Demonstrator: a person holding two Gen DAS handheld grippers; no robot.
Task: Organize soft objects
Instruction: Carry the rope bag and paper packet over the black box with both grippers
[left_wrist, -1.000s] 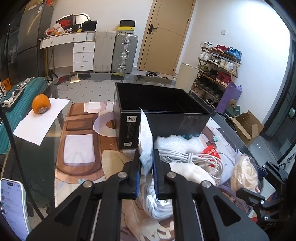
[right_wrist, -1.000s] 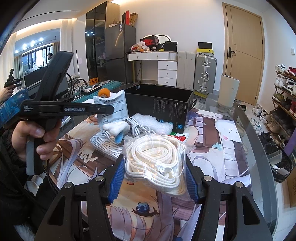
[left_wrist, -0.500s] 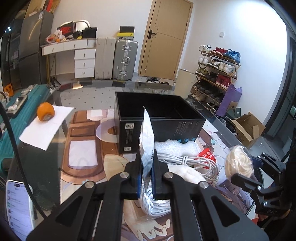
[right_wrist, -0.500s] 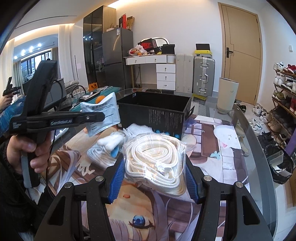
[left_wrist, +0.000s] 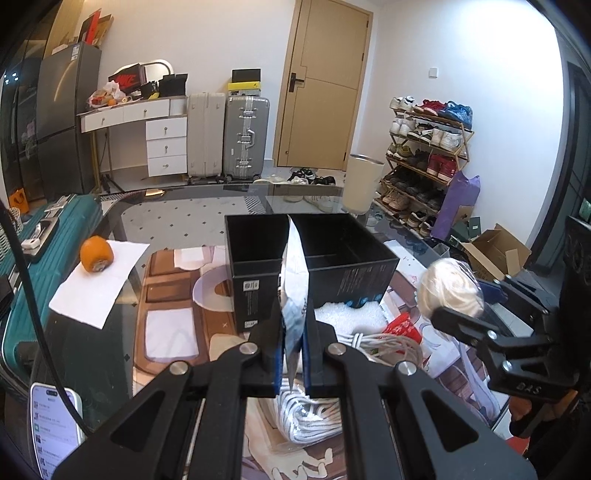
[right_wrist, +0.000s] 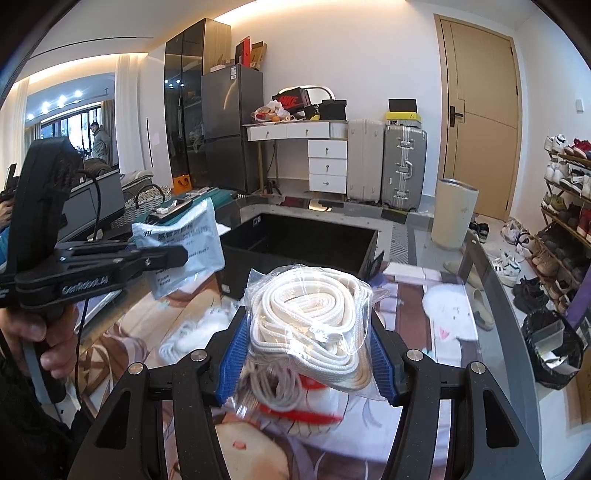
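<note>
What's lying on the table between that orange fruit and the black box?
In the left wrist view, the orange sits on a white paper sheet. Between it and the black box there is only the printed table mat under the glass.

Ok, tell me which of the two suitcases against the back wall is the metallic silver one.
The right-hand suitcase, nearest the door, with a yellow-and-black box on top. Its shell is shiny silver with metal latches; the suitcase to its left is matte off-white.

We saw a glass table (left_wrist: 92, 350) bearing a black box (left_wrist: 347, 273), white cable coils (left_wrist: 384, 343) and foam (left_wrist: 343, 314). A phone (left_wrist: 55, 424) and an orange (left_wrist: 96, 254) on paper (left_wrist: 92, 291) lay there too.
</note>
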